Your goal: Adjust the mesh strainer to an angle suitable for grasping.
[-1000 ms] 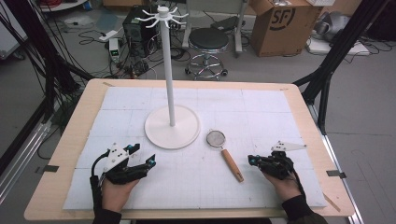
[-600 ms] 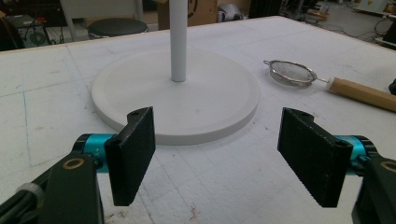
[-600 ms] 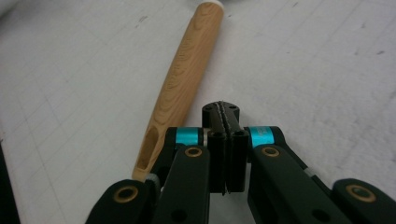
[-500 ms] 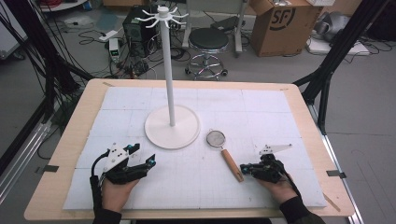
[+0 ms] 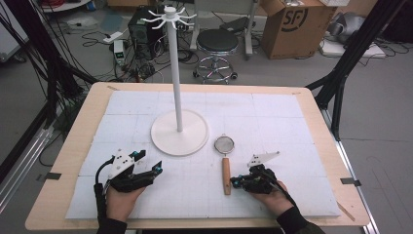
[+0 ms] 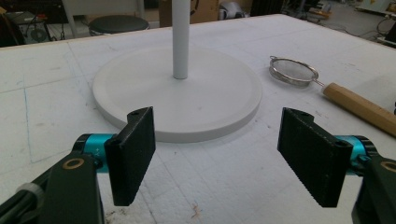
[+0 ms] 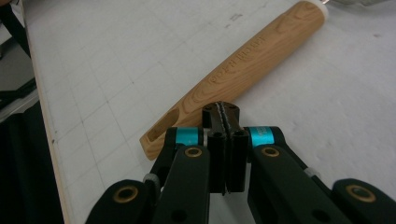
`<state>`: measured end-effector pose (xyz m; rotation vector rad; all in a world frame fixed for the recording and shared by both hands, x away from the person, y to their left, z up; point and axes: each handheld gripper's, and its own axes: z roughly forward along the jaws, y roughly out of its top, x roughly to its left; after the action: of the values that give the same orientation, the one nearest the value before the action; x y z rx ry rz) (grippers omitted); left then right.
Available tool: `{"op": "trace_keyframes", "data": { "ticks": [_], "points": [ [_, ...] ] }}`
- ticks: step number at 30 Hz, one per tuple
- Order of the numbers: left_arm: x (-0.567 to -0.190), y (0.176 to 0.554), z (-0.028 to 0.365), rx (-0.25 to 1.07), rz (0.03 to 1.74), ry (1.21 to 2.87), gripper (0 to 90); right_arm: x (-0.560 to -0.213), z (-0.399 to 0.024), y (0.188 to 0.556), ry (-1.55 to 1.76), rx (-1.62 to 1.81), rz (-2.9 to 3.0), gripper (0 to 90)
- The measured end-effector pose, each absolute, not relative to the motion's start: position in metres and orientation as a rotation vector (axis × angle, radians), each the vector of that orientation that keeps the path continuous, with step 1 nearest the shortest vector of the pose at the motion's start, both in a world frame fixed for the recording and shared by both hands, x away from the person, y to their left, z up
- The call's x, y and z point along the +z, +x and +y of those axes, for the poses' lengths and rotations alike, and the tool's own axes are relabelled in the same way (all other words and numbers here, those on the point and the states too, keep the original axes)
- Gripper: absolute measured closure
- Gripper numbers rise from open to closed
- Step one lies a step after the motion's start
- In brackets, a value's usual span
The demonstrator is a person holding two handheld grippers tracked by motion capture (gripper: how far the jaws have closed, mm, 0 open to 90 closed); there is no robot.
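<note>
Lying just right of the white stand's base, the strainer looks light; its rigid wooden handle suits gripping. Right gripper pressed together, empty, beside it; left gripper wide apart.

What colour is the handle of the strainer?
Light brown wood with visible grain; the strainer handle shows best in the right gripper view.

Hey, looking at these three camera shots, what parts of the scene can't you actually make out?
- Strainer: right gripper view, the bowl is cut off by the top edge.
- Burned-in lettering on the handle: too blurred to read.
- Stand: left gripper view, the top edge cuts off the pole.
- Right gripper: high view, too small to tell whether its tips touch the handle.
</note>
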<state>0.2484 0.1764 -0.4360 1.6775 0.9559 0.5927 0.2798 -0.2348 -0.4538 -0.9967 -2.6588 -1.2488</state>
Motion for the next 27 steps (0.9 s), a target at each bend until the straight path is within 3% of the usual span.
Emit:
{"op": "trace_keyframes", "data": {
  "ticks": [27],
  "points": [
    [-0.437,0.249,0.175,0.591,0.960,1.684,28.6,-0.457,-0.183,0.290,-0.880,-1.246,-2.611,90.0]
  ]
}}
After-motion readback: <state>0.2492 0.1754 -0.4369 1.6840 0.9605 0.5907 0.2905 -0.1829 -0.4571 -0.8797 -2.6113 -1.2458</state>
